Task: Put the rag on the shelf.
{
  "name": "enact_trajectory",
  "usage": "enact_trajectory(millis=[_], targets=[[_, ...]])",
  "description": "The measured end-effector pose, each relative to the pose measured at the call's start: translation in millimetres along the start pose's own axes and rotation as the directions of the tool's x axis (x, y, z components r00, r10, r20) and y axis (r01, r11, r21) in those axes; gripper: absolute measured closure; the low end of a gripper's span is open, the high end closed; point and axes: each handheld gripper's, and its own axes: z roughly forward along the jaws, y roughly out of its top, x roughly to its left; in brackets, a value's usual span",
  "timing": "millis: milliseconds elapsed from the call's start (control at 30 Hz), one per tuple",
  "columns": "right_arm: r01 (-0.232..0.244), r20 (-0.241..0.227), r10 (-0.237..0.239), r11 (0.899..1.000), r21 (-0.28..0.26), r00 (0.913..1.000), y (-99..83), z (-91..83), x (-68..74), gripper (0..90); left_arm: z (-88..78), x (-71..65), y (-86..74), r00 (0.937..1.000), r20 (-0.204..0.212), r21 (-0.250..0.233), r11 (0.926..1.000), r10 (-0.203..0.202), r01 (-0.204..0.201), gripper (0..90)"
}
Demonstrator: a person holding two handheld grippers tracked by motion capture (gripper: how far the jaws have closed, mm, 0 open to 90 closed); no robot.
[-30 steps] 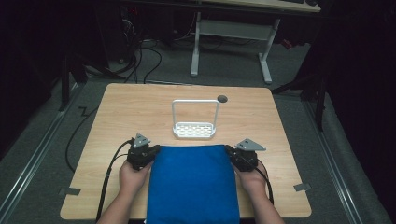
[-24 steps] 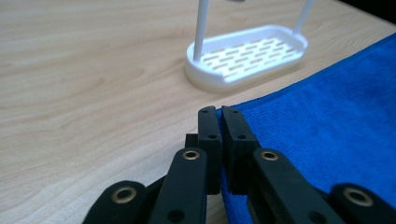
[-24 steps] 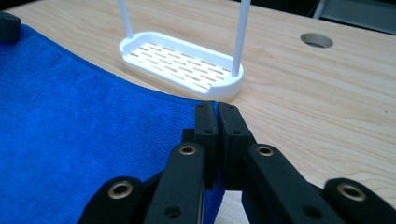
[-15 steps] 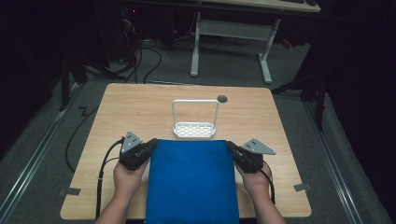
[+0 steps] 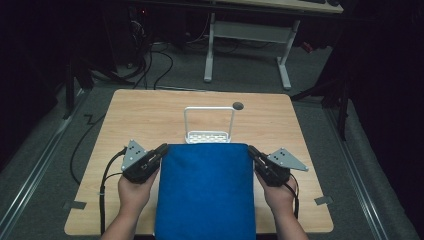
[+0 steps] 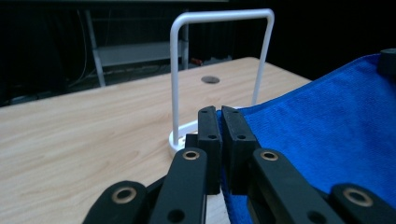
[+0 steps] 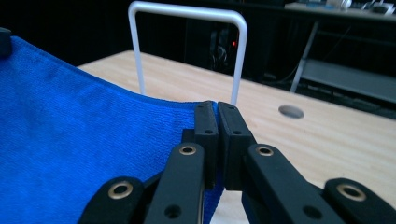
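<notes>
On the worktop (image 5: 150,115), both claws, left (image 5: 161,150) and right (image 5: 251,151), pinching the blue cloth (image 5: 205,190), have spread it taut toward the white rack (image 5: 209,122).

In the right gripper view, the right gripper (image 7: 217,109) has its two black jaws pressed together on the upper corner of a blue cloth (image 7: 79,140), which spreads taut away to the left and fills that side of the frame. Just behind the jaws stands a white wire rack (image 7: 187,14), its rounded arch upright on the light wooden table (image 7: 336,140). A round dark hole (image 7: 290,111) sits in the tabletop to the right, apart from the rack. Beyond the table edge, dim grey desk legs (image 7: 306,56) show against darkness.
</notes>
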Motion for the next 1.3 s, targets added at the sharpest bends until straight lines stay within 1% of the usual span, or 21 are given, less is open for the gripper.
enact_trajectory(millis=[200, 300, 367, 433, 467, 533, 633, 767, 867, 1033, 1167, 1300], targets=[[0.025, 0.005, -0.025, 0.997, -0.075, 0.9997, 13.9, -14.3, 7.6, 88.2, -10.7, -9.9, 11.8, 0.9996, 0.007, -0.058, 0.998, 0.026, -0.025, 87.1], [0.035, 0.005, -0.034, 0.993, -0.111, 0.9994, 20.8, -20.3, 12.0, 88.2, -15.2, -13.3, 18.0, 0.999, -0.006, -0.083, 0.9955, 0.044, -0.045, 87.1], [0.032, 0.005, -0.032, 0.99, -0.134, 0.9995, 26.2, -24.3, 14.3, 88.2, -17.9, -13.9, 23.6, 0.9989, -0.008, -0.103, 0.9936, 0.047, -0.048, 87.2], [0.032, 0.006, -0.032, 0.986, -0.162, 0.9995, 32.6, -28.1, 16.1, 88.2, -20.5, -14.1, 31.9, 0.9986, -0.014, -0.128, 0.9904, 0.051, -0.052, 87.2], [0.04, 0.01, -0.039, 0.983, -0.18, 0.9992, 37.4, -30.5, 17.0, 88.2, -21.7, -13.9, 34.8, 0.9984, -0.017, -0.136, 0.9891, 0.055, -0.057, 87.2], [0.045, 0.014, -0.043, 0.978, -0.204, 0.999, 44.3, -34.0, 17.9, 88.3, -24.9, -13.8, 42.3, 0.9979, -0.023, -0.162, 0.9848, 0.061, -0.064, 87.3], [0.051, 0.024, -0.047, 0.969, -0.243, 0.9986, 55.7, -39.4, 19.1, 88.3, -28.0, -13.5, 52.8, 0.9971, -0.028, -0.182, 0.9805, 0.071, -0.075, 87.4], [0.06, 0.034, -0.053, 0.96, -0.273, 0.998, 69.8, -44.1, 19.4, 88.3, -32.0, -13.5, 68.3, 0.9949, -0.038, -0.209, 0.9728, 0.094, -0.1, 87.5], [0.069, 0.045, -0.058, 0.953, -0.294, 0.9973, 80.6, -46.7, 18.4, 88.3, -33.9, -13.4, 79.3, 0.9933, -0.045, -0.233, 0.9657, 0.107, -0.114, 87.6], [0.078, 0.06, -0.062, 0.944, -0.321, 0.9963, 96.7, -50.1, 15.7, 88.4, -33.9, -11.5, 93.0, 0.9922, -0.05, -0.251, 0.96, 0.114, -0.123, 87.9], [0.082, 0.064, -0.065, 0.942, -0.326, 0.9959, 103.0, -50.9, 14.8, 88.4, -34.0, -11.5, 98.2, 0.9915, -0.051, -0.26, 0.9569, 0.12, -0.129, 87.9], [0.082, 0.061, -0.065, 0.944, -0.321, 0.996, 104.0, -48.9, 13.6, 88.4, -31.5, -10.3, 99.7, 0.9913, -0.049, -0.256, 0.9577, 0.122, -0.131, 87.9]])
